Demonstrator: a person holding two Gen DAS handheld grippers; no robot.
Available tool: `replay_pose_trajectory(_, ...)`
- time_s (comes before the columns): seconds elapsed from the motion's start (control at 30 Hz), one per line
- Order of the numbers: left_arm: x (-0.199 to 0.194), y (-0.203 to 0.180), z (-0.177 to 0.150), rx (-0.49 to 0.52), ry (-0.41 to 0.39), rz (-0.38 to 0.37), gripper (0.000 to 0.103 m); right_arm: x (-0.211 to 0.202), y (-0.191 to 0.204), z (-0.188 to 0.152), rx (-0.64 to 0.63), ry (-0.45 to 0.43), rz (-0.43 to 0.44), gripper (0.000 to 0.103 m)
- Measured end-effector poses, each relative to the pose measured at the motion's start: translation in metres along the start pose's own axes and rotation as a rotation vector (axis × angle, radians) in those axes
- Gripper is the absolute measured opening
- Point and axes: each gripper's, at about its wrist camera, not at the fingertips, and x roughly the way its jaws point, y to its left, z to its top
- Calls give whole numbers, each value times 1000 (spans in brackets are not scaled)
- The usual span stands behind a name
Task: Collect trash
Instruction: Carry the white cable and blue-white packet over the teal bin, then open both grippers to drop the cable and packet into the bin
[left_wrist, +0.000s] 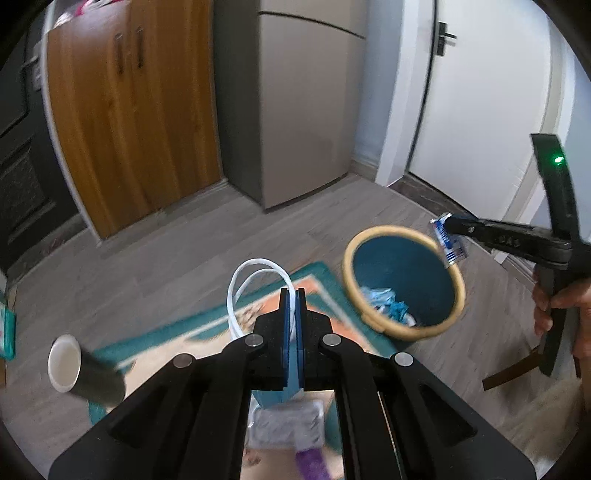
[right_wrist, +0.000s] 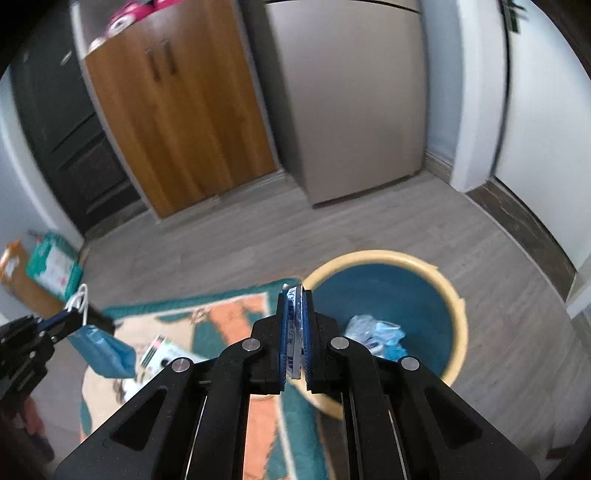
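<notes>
My left gripper (left_wrist: 294, 295) is shut on a blue face mask (left_wrist: 273, 400). Its white ear loops arch up past the fingertips and its body hangs below the jaws. From the right wrist the same gripper (right_wrist: 74, 314) shows at the left with the mask (right_wrist: 103, 350) dangling over the rug. My right gripper (right_wrist: 295, 295) is shut on a flat blue-and-white wrapper (right_wrist: 293, 325). In the left wrist view that gripper (left_wrist: 448, 223) holds the wrapper (left_wrist: 450, 245) just above the far right rim of the teal bin (left_wrist: 388, 229). The bin (right_wrist: 380, 254) holds crumpled blue and white trash.
A patterned rug (left_wrist: 317, 273) lies beside the bin. On it are a dark tube with a white end (left_wrist: 74, 369), a clear packet (left_wrist: 284, 424) and a printed packet (right_wrist: 162, 350). A wooden cabinet (left_wrist: 129, 129), a fridge (left_wrist: 295, 110) and a white door (left_wrist: 480, 110) stand behind.
</notes>
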Motion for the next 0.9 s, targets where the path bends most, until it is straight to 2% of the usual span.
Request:
replay_pose_trajectory(0.27,43,-50,41,36,5,-118,2,22,-53,4,113,28,-21,8)
replay_pose_trajectory(0.5,94,-87,56,72,44,-171,2,50,-105,-5,247,86,-55,8)
replay_pose_trajectory(0.77,147,-124,57,129,97,-179,2,67,-118,-12,296,126,-48,8)
replay_pose_trajectory(0.9,160,-132,58,125,117,-184,6,74,-120,-16,296,155,-41,8)
